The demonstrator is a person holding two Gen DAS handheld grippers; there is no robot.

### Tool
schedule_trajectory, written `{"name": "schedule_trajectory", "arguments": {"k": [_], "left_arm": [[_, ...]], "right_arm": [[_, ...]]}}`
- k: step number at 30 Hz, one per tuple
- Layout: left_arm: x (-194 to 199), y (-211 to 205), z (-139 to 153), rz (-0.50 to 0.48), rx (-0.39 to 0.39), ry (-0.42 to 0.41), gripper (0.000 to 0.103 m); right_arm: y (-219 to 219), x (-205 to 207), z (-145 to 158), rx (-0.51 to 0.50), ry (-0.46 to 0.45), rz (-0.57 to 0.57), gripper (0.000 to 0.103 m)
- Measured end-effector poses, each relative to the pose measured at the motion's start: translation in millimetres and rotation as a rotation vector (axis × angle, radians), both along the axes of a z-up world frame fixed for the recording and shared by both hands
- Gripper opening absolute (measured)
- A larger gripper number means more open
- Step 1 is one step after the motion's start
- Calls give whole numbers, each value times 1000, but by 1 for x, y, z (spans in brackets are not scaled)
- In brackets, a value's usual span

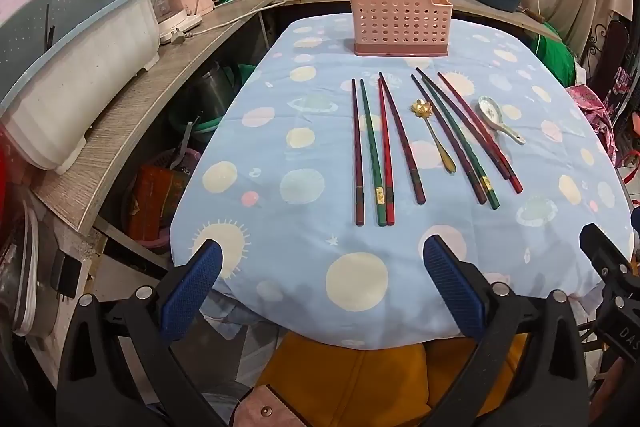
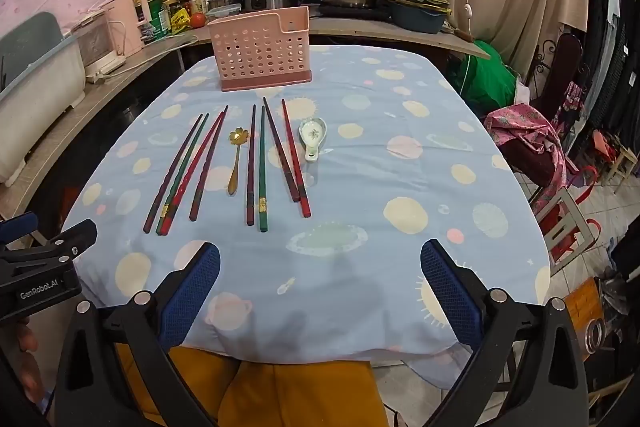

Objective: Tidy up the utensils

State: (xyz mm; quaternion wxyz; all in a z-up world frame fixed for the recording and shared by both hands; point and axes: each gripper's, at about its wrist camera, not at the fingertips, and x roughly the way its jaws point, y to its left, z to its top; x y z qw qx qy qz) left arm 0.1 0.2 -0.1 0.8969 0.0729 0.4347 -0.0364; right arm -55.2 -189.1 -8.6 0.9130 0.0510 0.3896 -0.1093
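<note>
- Your left hand-held gripper [image 1: 322, 259] hangs over the near edge of the desk [image 1: 280, 131], jaws spread wide with nothing between them.
- Your right hand-held gripper [image 2: 320, 261] is likewise wide open and empty, above the desk's near edge.
- The chopsticks [image 1: 384, 155] lie side by side mid-desk, with a gold spoon [image 1: 434, 135] among them and a ceramic spoon [image 1: 498, 119] at their right end.
- The pink holder [image 1: 398, 21] stands upright beyond them, apart from the utensils.

- table [image 1: 248, 211] w/ blue dotted cloth
- pink perforated holder [image 1: 399, 23] upright, far end
- 8 chopsticks [image 1: 416, 139], gold spoon [image 1: 434, 135], ceramic spoon [image 1: 498, 119] flat, mid-table
</note>
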Motion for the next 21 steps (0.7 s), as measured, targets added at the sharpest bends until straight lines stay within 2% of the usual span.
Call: {"name": "schedule_trajectory", "arguments": {"k": [21], "left_arm": [[-1, 2, -3, 1, 7, -4, 96]], "right_arm": [[0, 1, 1, -10, -7, -1, 96]]}}
